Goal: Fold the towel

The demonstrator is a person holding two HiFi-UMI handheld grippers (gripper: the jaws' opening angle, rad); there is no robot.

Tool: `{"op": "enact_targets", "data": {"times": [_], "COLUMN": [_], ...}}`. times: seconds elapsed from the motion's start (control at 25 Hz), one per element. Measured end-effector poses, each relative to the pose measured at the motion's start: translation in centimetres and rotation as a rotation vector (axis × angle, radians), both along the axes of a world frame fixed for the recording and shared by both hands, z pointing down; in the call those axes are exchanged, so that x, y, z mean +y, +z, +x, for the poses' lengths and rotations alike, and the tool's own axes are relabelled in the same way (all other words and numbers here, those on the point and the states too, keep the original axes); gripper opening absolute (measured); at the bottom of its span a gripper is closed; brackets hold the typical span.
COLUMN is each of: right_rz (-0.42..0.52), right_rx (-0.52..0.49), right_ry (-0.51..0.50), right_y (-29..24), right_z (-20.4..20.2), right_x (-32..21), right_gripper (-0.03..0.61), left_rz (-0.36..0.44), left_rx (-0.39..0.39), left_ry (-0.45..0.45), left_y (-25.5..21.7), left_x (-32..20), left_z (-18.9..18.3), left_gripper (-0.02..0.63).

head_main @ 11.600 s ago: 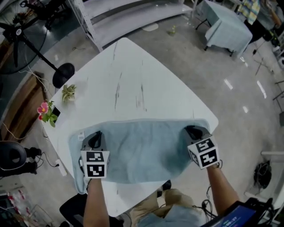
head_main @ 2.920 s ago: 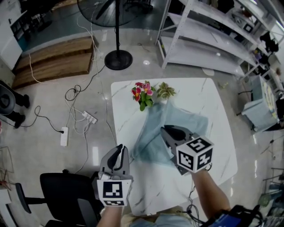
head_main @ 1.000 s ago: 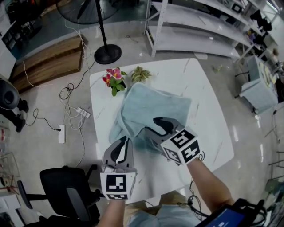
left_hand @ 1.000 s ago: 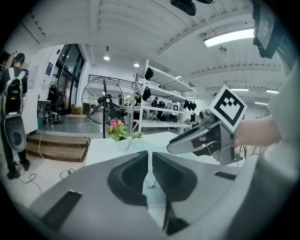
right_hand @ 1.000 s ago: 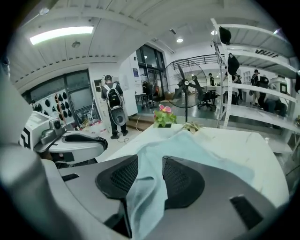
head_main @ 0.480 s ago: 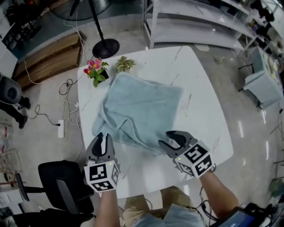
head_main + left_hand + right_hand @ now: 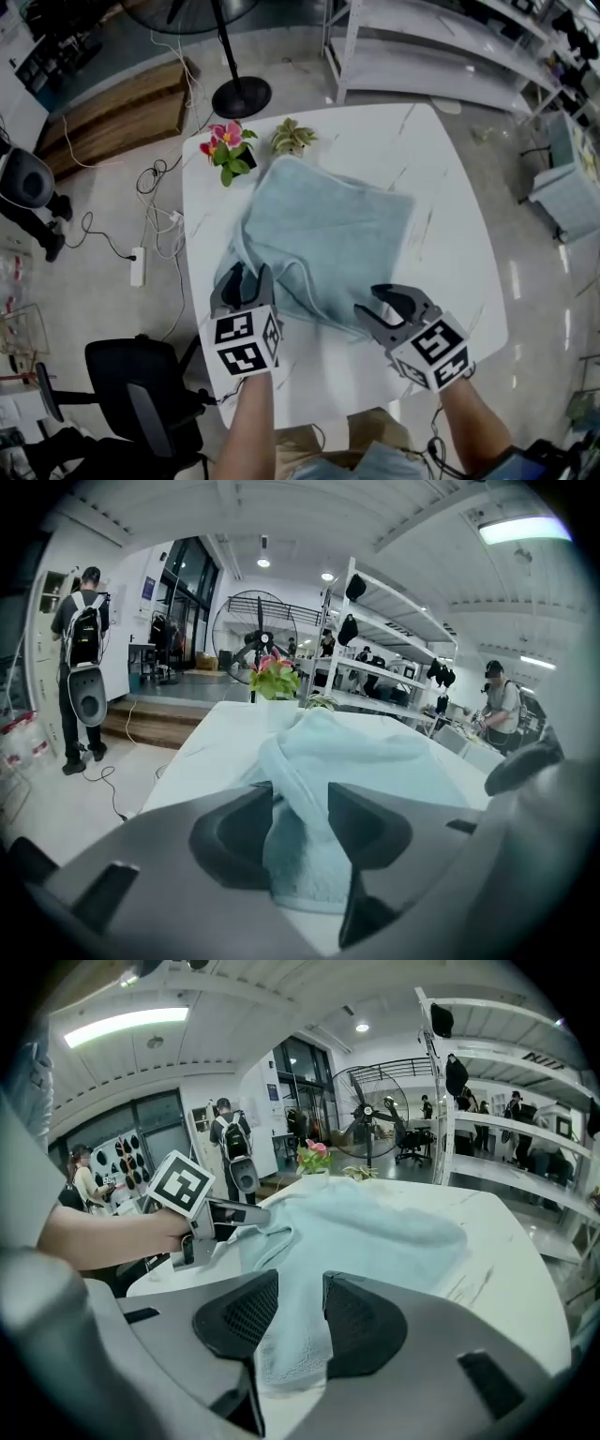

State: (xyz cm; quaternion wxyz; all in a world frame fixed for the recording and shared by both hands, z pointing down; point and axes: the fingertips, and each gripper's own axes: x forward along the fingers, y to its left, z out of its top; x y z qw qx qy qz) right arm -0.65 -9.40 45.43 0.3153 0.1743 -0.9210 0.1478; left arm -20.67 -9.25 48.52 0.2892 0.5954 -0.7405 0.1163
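Releasing its fold to lie flat, the left gripper [image 7: 249,272] has just opened its jaws around the pale-blue terry towel [image 7: 328,225] on the white marbled table [image 7: 441,178] — the right gripper [image 7: 367,300], jaws slightly narrowed yet apart, straddles the near corner unpressed.

Towel: pale blue-green terry cloth towel [image 7: 328,234], plain throughout.
Table: white marble-look square table [image 7: 441,178], thin grey veins.
Flowers: potted flowers [image 7: 225,142], pink blooms over green leaves.
Small plant: little leafy plant [image 7: 292,138], pale green.
Chair: black office chair [image 7: 141,394].
Platform: brown wooden platform [image 7: 122,112].
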Motion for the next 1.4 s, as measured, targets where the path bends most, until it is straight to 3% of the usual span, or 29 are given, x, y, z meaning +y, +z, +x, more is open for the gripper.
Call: {"op": "enact_targets", "data": {"times": [0.08,0.16,0.48,0.76,0.92,1.12,1.4], "right_rz": [-0.001,-0.003,-0.021,-0.020,-0.053,-0.054,-0.082], "right_rx": [0.001,0.002,0.012,0.046,0.100,0.059,0.148], "right_ry": [0.004,0.007,-0.011,-0.032,-0.042,-0.028,-0.075], "right_y": [0.1,0.3,0.4,2.1,4.4,3.5,6.3], "right_z": [0.0,-0.1,-0.4,-1.0,-0.9,-1.7,-1.1], "right_x": [-0.2,-0.3,-0.1,1.4,2.3,2.4,3.8], "right_gripper": [0.166,0.166,0.166,0.144,0.134,0.129,0.116], "left_rz": [-0.038,-0.073,-0.130,-0.247,-0.242,-0.246,-0.270], "left_rx": [-0.010,-0.037,-0.053,-0.105,-0.152,-0.133,-0.166], "left_ry": [-0.011,-0.018,0.039,0.113,0.137,0.137,0.138], "left_y": [0.5,0.7,-0.8,2.7,2.9,3.0,3.2], "left_x": [-0.3,-0.2,2.3,3.8,3.2,3.8,3.8], "left_z": [-0.6,-1.4,-5.5,-7.0,-6.9,-6.7,-6.4], "left_gripper": [0.156,0.019,0.018,0.021,0.023,0.049,0.025]}}
